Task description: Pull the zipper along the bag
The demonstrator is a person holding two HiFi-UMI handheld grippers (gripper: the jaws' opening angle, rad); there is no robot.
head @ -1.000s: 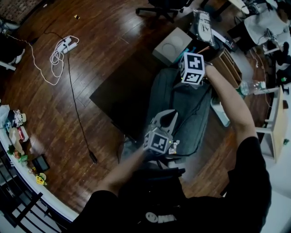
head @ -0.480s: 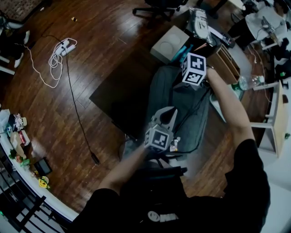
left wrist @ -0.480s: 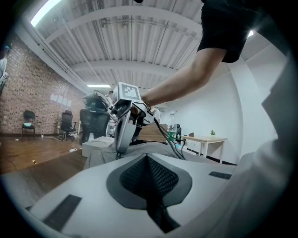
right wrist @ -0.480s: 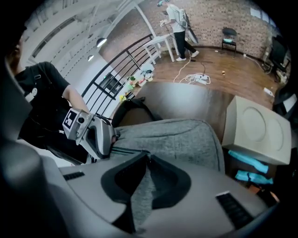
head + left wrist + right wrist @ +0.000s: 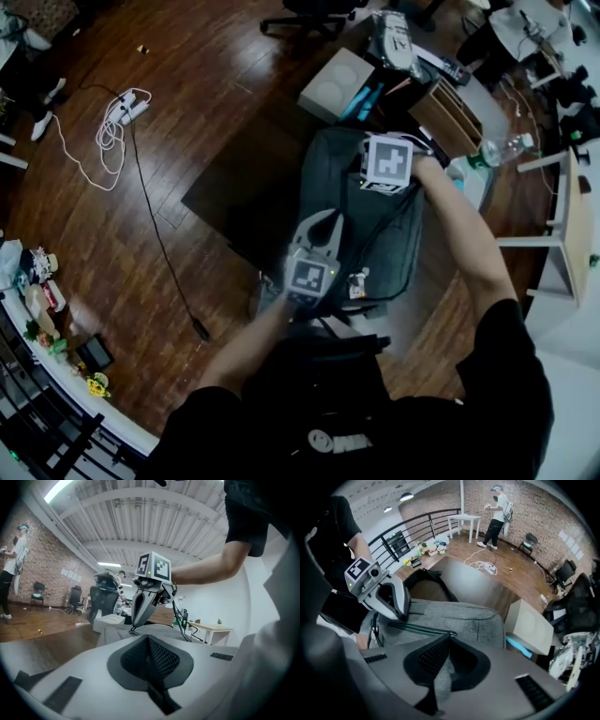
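A grey bag (image 5: 337, 187) lies on the floor in front of me. Its dark zipper (image 5: 419, 629) runs across the top panel. My left gripper (image 5: 328, 217) points away from me. Its jaws are shut and the tips press into the bag's fabric at the near end of the zipper, as the right gripper view shows of the left gripper (image 5: 402, 617). My right gripper (image 5: 450, 637) stands at the far end, tips down on the bag. Its jaws are closing shut on the small metal zipper pull (image 5: 450, 633). The left gripper view shows the right gripper (image 5: 133, 629) upright over the bag (image 5: 112, 631).
A black cable (image 5: 394, 234) loops over the bag's right side. A dark mat (image 5: 244, 187) lies left of the bag, with a white box (image 5: 336, 89) beyond it. A power strip with a white cord (image 5: 117, 117) lies on the wood floor. A person (image 5: 499, 513) stands far off.
The right gripper's cube has come a little nearer to the left gripper. Both grippers stay on the bag, and the view itself has shifted slightly.
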